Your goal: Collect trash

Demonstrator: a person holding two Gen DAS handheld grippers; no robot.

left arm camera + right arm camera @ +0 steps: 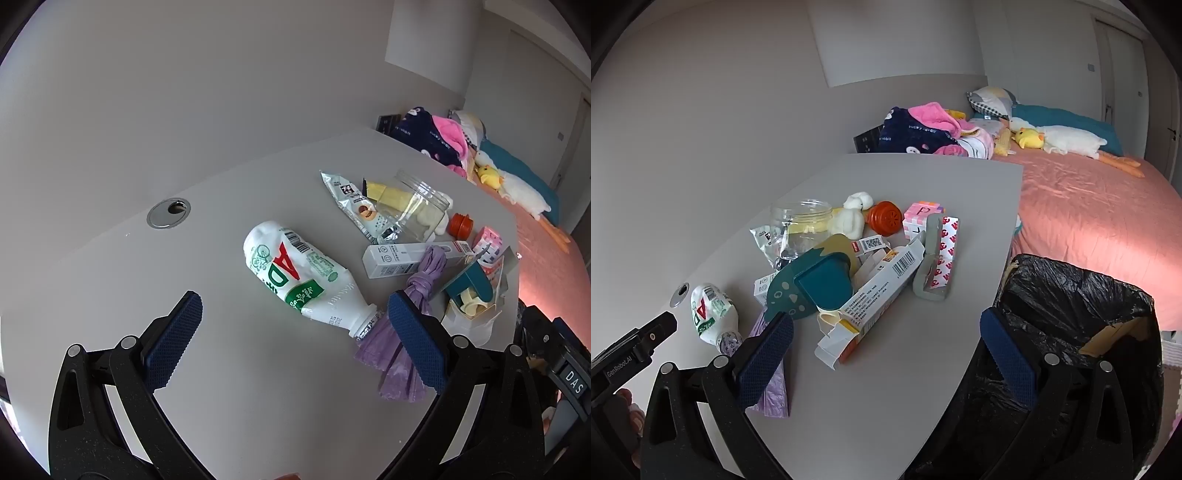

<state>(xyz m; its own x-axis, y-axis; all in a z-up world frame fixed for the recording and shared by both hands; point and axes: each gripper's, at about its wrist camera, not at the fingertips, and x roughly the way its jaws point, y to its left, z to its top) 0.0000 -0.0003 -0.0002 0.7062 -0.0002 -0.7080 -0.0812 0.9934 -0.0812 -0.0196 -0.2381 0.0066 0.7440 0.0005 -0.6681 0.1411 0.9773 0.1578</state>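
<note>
Since the whole pile was sitting on the table and nothing showed in the bin, pretty much everything was left. Both tongs, left and right, were wide open, empty. Bottle lay just ahead between the left's jaws; carton just ahead of the right's.

Setting: home bedroom.
Bed: pink cover, teal pillow, heaped clothes.
Soft toys: white goose and yellow duck lying on the bed.
Counter: pale, stands against the bed.
Bin: black liner, beside the counter.
</note>
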